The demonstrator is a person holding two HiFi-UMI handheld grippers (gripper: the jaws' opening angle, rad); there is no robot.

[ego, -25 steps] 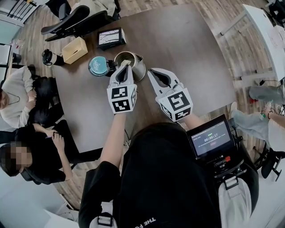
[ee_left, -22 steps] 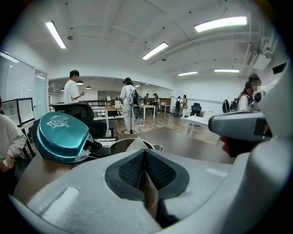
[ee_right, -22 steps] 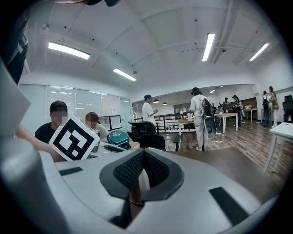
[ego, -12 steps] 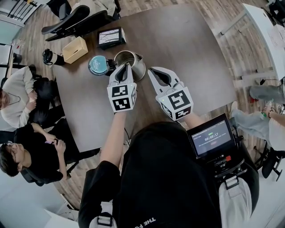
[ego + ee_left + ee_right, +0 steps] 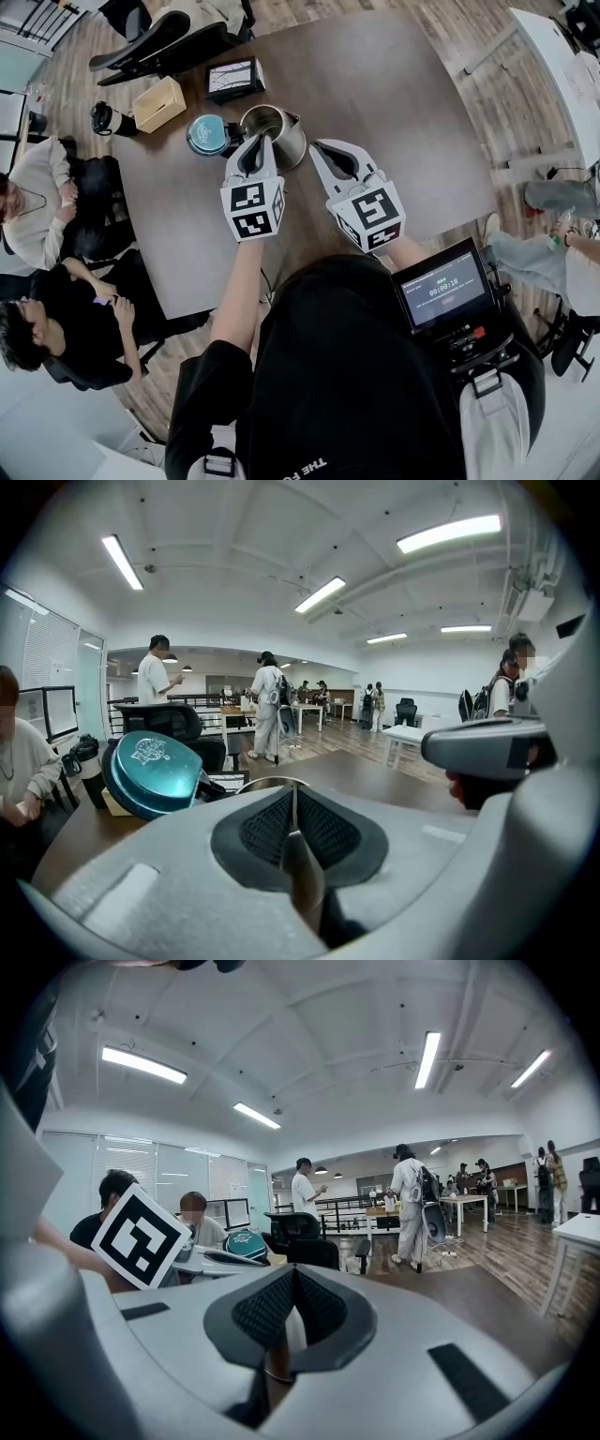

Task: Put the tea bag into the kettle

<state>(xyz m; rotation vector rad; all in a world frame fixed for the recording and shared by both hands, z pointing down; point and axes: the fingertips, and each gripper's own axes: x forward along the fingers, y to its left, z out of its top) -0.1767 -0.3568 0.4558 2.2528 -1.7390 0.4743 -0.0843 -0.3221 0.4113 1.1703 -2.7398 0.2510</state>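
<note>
A steel kettle (image 5: 277,125) stands on the brown table (image 5: 394,112), its teal lid (image 5: 205,137) swung open to the left. No tea bag shows in any view; the inside of the kettle is too dark to read. My left gripper (image 5: 256,142) is shut, its tip at the kettle's near rim. In the left gripper view the pads (image 5: 267,829) meet in a line with nothing between them, and the kettle rim (image 5: 272,782) and lid (image 5: 150,772) sit just beyond. My right gripper (image 5: 324,153) is shut too, just right of the kettle, pads (image 5: 323,1309) together.
Behind the kettle lie a black framed box (image 5: 233,80), a tan box (image 5: 157,104) and a black cup (image 5: 105,119). People sit along the table's left edge (image 5: 56,216). Office chairs (image 5: 159,42) stand at the far side. A small screen (image 5: 442,289) hangs on my chest.
A beige piece at the left gripper's tip over the kettle mouth a second ago is gone from sight. The left gripper has drawn back slightly toward me. The right gripper has barely moved.
</note>
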